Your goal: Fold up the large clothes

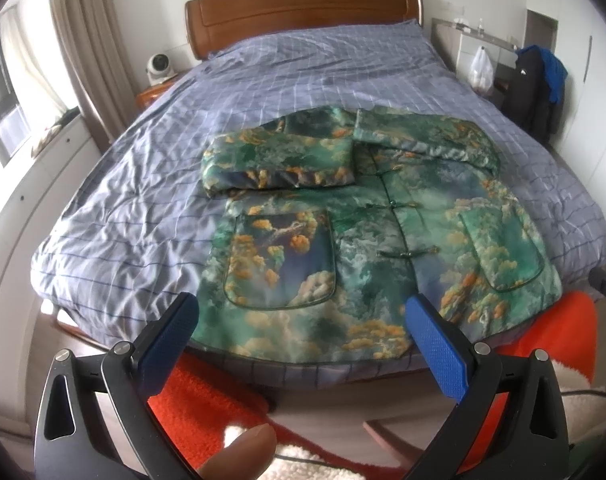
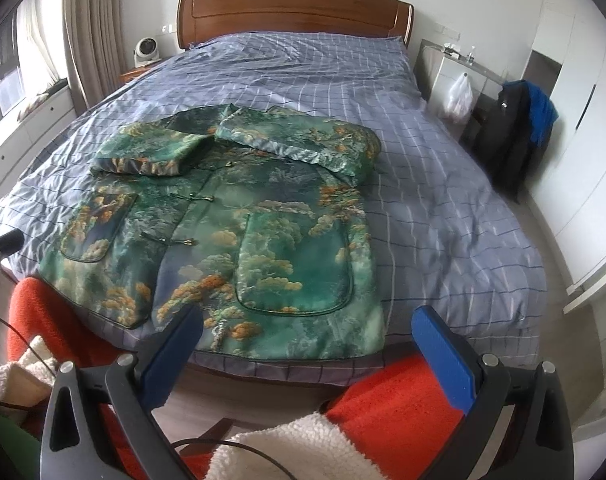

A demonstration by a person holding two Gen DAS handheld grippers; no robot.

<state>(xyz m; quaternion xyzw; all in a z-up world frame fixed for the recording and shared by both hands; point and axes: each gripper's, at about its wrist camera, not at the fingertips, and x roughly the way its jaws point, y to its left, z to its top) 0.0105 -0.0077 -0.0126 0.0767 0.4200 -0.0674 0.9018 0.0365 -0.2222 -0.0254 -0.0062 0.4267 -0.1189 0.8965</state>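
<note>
I see one green jacket (image 1: 343, 240) on the bed (image 1: 143, 200), two sleeves folded in, two pockets; my left tool (image 1: 303, 320) and right tool (image 2: 307, 332) both gape, holding nothing.

Black tongs (image 1: 303, 316), blue textured pads (image 1: 437, 344), silver screws

A home bedroom: a bed (image 1: 151, 184) with wooden headboard (image 1: 303, 16), curtained window (image 1: 79, 40) and white wardrobes (image 2: 575, 152).

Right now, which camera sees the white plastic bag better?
The right wrist view: the bag hangs clear beside the bed. The left wrist view shows it too, but smaller and further off to the side.
</note>
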